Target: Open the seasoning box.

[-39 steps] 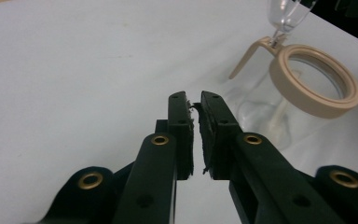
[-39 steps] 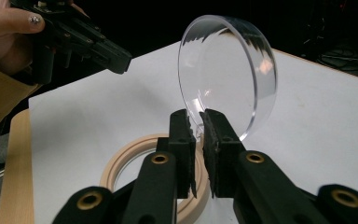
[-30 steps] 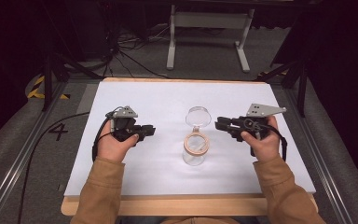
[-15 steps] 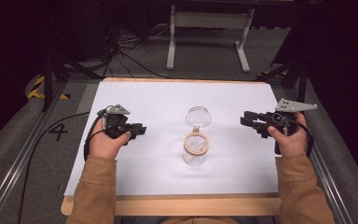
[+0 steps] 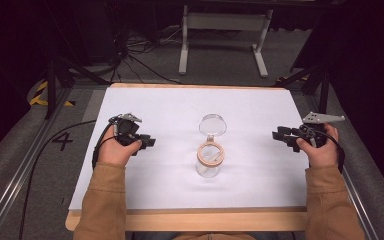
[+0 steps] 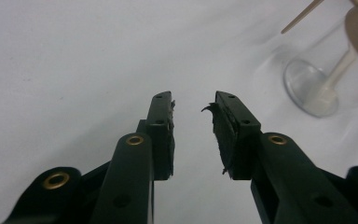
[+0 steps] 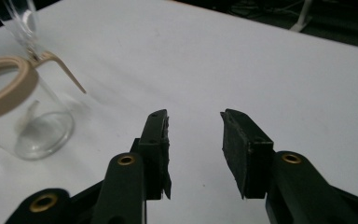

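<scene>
A clear glass jar (image 5: pixel 209 161) with a tan ring at its mouth stands in the middle of the white mat (image 5: pixel 170 107). Its round glass lid (image 5: pixel 213 125) is swung up and back on a hinge. My left gripper (image 5: pixel 149 142) rests on the mat well to the left of the jar. It is open with nothing between its jaws, which have just been opening. My right gripper (image 5: pixel 279 135) sits far to the right, near the mat's edge, open and empty, its jaws also just opening. The jar (image 6: pixel 321 88) appears at the upper right beyond the left gripper (image 6: pixel 193 100). The jar (image 7: pixel 23 116) lies left of the right gripper (image 7: pixel 193 116).
The mat covers a wooden table whose front edge (image 5: pixel 190 220) runs along the bottom. Metal rails flank the table on both sides. Beyond the far edge, a grey stand (image 5: pixel 225 25) and cables (image 5: pixel 130 55) are on the floor.
The right hand has moved right, away from the jar, to the mat's edge. The left hand has drifted a little left. Both pairs of jaws stand wider apart.
</scene>
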Available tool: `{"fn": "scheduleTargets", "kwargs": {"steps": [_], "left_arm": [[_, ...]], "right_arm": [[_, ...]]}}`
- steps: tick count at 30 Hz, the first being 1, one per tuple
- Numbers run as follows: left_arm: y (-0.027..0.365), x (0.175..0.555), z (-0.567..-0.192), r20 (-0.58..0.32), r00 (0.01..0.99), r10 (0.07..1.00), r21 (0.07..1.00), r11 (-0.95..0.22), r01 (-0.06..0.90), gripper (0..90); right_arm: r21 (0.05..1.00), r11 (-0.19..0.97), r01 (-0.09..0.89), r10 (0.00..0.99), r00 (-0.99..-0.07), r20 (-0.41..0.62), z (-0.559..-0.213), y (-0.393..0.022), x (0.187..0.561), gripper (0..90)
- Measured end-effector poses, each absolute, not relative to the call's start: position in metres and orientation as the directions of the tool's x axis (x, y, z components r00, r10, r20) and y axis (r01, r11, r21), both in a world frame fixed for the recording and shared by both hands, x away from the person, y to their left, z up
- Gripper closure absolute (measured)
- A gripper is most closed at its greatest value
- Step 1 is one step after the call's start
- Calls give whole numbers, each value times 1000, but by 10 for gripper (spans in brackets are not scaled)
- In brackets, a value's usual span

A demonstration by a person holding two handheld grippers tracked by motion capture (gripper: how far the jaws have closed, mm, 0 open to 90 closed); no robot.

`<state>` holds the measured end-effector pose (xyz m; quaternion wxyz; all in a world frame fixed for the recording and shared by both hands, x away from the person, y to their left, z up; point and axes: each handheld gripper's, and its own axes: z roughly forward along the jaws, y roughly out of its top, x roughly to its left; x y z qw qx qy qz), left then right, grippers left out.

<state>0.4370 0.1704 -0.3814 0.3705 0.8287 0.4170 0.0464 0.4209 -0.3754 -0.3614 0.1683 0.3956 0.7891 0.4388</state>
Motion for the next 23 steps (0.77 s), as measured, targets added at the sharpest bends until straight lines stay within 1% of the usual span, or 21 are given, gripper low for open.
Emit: {"fn": "scheduleTargets", "kwargs": {"steps": [2, 8, 11, 15, 19, 23], "left_arm": [[171, 439, -386, -246, 636, 732, 643, -368, 672, 677], [174, 442, -391, -256, 624, 738, 629, -363, 687, 674], [174, 442, -392, -259, 625, 737, 626, -365, 690, 674], [171, 442, -393, -260, 633, 729, 627, -371, 685, 674], [171, 442, -393, -257, 635, 729, 625, -376, 684, 671], [171, 443, -393, -254, 630, 734, 626, -371, 685, 653]], "right_arm": [[805, 314, 503, 781, -619, 82, -371, -378, 425, 633], [764, 323, 559, 801, -592, 94, -390, -381, 433, 631], [719, 347, 602, 812, -576, 90, -402, -381, 438, 623], [641, 391, 660, 833, -550, 58, -412, -377, 442, 619], [634, 396, 665, 832, -551, 59, -413, -374, 442, 606], [662, 385, 643, 828, -557, 59, -410, -373, 441, 595]]}}
